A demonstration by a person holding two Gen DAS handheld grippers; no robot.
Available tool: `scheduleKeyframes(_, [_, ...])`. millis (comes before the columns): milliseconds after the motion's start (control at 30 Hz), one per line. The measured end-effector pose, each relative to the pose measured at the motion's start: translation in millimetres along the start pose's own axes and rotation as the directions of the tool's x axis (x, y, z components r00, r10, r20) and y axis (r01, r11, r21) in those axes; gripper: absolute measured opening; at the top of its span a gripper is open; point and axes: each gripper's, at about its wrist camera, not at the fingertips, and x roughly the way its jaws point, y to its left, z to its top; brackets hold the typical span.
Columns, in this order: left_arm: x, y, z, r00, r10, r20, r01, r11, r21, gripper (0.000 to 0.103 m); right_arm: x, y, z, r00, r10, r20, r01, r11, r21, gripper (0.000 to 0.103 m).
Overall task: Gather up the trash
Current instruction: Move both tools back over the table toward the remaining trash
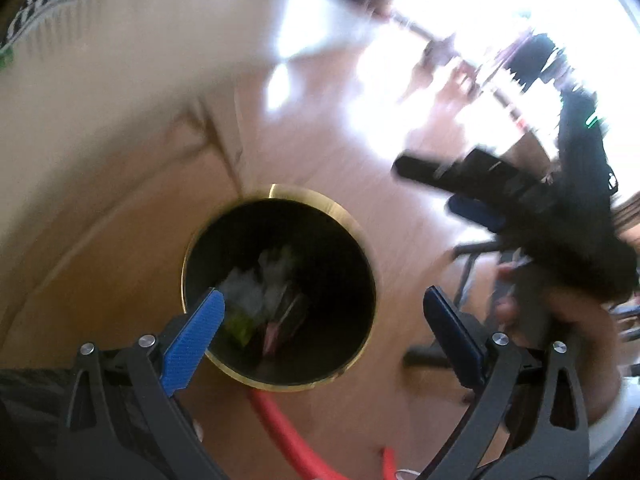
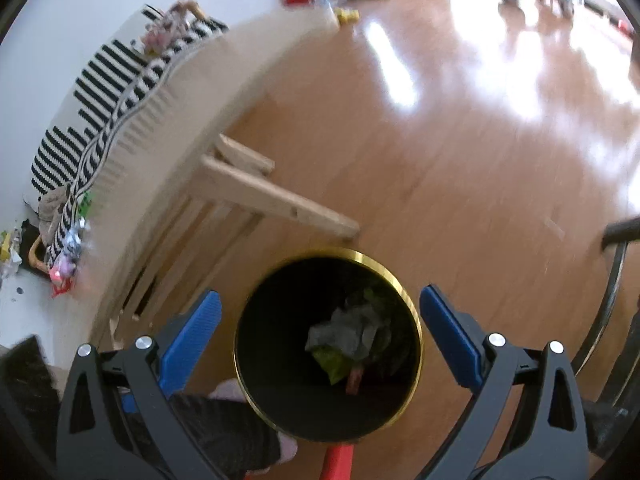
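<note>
Both over gold-rimmed bin (image 2: pixel 328 344), right gripper (image 2: pixel 320 320) more centred than left gripper (image 1: pixel 324 312); jaws wide apart, empty; trash (image 2: pixel 348 340) inside

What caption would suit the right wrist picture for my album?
Open right hand-held gripper above a gold-rimmed black trash bin holding crumpled trash, beside a wooden bed frame.

No readable text, labels, brands or numbers in either view; both blurred.

Left tongs (image 1: pixel 322 322) and right tongs (image 2: pixel 320 326) both gape wide, holding nothing
</note>
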Motion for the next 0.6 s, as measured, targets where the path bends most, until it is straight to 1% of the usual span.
scheduleKeyframes(33, [-9,2,6,1.000,0.005,0.025,-0.005,1.000,0.007,0.097,-6,9,6,0.999,-0.009,0.038,0.010,0.999,-0.030,0.096])
scheduleKeyframes(67, [-28,8,16,0.997,0.020,0.078,-0.021,1.000,0.016,0.097,-10,18,11,0.998,-0.011,0.065,0.014,0.999,-0.052,0.096])
scheduleKeyframes(100, [-49,20,27,0.988,0.065,0.137,-0.068,0.998,0.012,0.097,-13,27,16,0.996,-0.007,0.086,0.013,0.997,-0.072,0.096])
scheduleKeyframes(133, [-60,28,32,0.982,0.097,0.162,-0.098,0.995,0.000,0.097,-15,43,22,0.995,0.005,0.104,0.006,0.995,-0.103,0.096])
scheduleKeyframes(167, [-79,48,42,0.968,0.148,0.201,-0.143,0.989,-0.039,0.097,-14,57,25,0.994,0.016,0.111,-0.002,0.991,-0.133,0.096])
scheduleKeyframes(233, [-103,86,49,0.949,0.207,0.237,-0.182,0.976,-0.122,0.097,-6,92,31,0.993,0.045,0.106,-0.021,0.976,-0.215,0.096])
scheduleKeyframes(267, [-117,119,51,0.935,0.251,0.250,-0.205,0.959,-0.193,0.097,1,110,31,0.994,0.062,0.095,-0.035,0.966,-0.257,0.096])
scheduleKeyframes(300, [-125,141,51,0.925,0.289,0.248,-0.230,0.943,-0.241,0.097,12,136,33,0.994,0.087,0.072,-0.060,0.949,-0.311,0.096])
scheduleKeyframes(333, [-131,161,51,0.917,0.321,0.236,-0.250,0.925,-0.285,0.097,20,150,33,0.993,0.102,0.058,-0.077,0.938,-0.337,0.096])
scheduleKeyframes(367, [-138,189,49,0.907,0.358,0.219,-0.272,0.899,-0.344,0.097,31,176,35,0.991,0.128,0.037,-0.105,0.921,-0.375,0.096])
scheduleKeyframes(400, [-147,216,45,0.892,0.403,0.206,-0.301,0.868,-0.395,0.097,40,199,37,0.988,0.153,0.021,-0.132,0.906,-0.401,0.096])
scheduleKeyframes(467, [-159,255,42,0.869,0.460,0.181,-0.336,0.818,-0.466,0.097,52,236,40,0.981,0.196,-0.002,-0.178,0.883,-0.434,0.096])
scheduleKeyframes(500, [-164,273,41,0.865,0.472,0.172,-0.339,0.800,-0.495,0.097,59,263,42,0.974,0.225,-0.012,-0.205,0.864,-0.460,0.096])
scheduleKeyframes(533, [-169,288,42,0.864,0.476,0.167,-0.334,0.788,-0.517,0.097,62,279,42,0.970,0.241,-0.019,-0.221,0.852,-0.475,0.096])
scheduleKeyframes(567, [-173,305,44,0.862,0.479,0.165,-0.327,0.775,-0.540,0.097,69,300,44,0.962,0.270,-0.033,-0.250,0.831,-0.497,0.096])
scheduleKeyframes(600, [-176,318,45,0.864,0.475,0.167,-0.320,0.773,-0.547,0.097,73,318,45,0.955,0.293,-0.047,-0.275,0.814,-0.512,0.096])
